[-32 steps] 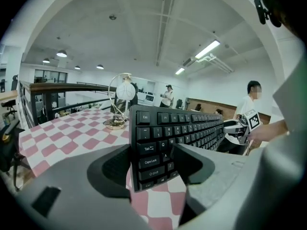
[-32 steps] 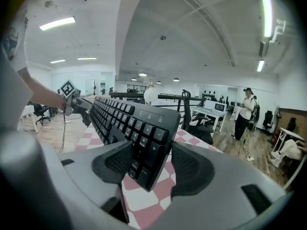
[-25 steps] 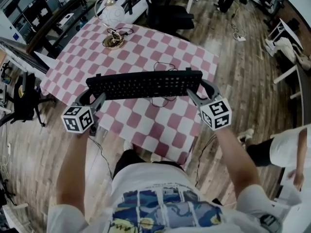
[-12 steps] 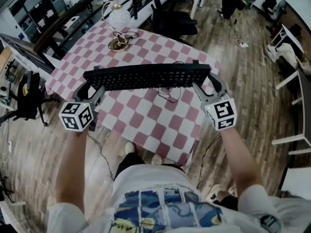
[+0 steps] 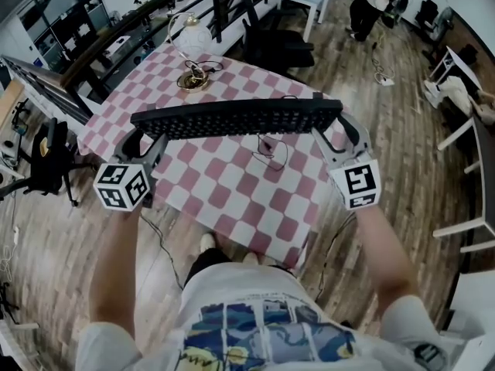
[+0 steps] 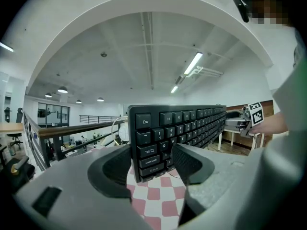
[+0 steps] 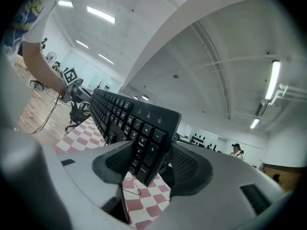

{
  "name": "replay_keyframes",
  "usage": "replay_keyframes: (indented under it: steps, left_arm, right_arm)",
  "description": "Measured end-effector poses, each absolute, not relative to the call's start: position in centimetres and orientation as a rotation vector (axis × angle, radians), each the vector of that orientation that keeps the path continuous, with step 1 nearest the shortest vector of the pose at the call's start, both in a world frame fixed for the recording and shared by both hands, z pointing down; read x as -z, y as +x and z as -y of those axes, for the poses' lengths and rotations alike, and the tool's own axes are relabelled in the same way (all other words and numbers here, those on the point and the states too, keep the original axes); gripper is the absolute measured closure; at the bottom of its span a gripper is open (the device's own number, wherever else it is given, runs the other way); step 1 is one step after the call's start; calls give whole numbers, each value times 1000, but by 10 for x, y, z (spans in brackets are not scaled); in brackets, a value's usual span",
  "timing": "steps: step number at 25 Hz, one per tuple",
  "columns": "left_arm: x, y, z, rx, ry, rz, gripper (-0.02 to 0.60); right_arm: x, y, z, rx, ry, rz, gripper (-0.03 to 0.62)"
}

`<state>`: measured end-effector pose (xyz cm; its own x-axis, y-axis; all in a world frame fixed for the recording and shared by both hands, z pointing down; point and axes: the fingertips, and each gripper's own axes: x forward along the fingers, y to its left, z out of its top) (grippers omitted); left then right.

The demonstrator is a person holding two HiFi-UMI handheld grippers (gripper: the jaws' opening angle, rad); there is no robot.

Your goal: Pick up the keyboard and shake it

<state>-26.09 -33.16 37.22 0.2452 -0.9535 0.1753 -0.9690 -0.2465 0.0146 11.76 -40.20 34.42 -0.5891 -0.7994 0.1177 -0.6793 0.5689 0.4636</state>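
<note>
Keyboard [image 5: 236, 119] has risen higher, ends clamped in left gripper [image 5: 145, 134] and right gripper [image 5: 334, 128] jaws.

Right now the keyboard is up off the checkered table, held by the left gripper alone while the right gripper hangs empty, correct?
Not quite. The right gripper is not empty: the right gripper view shows its fingers clamped on the number-pad end of the keyboard. The left gripper holds the Esc end, and the keyboard is indeed up off the checkered table.
</note>
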Motion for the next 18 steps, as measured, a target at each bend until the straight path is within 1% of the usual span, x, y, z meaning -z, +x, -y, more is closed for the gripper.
replay_keyframes:
  steps: [9,18]
  left_arm:
    - [-335,-266,315,-137,2425,1909,314]
    - [-317,-266,309,-113,2444,1940,314]
  right_arm:
    - [-302,114,383,703,1250,2486,359]
    - [-284,115,373,823,1289,2450,356]
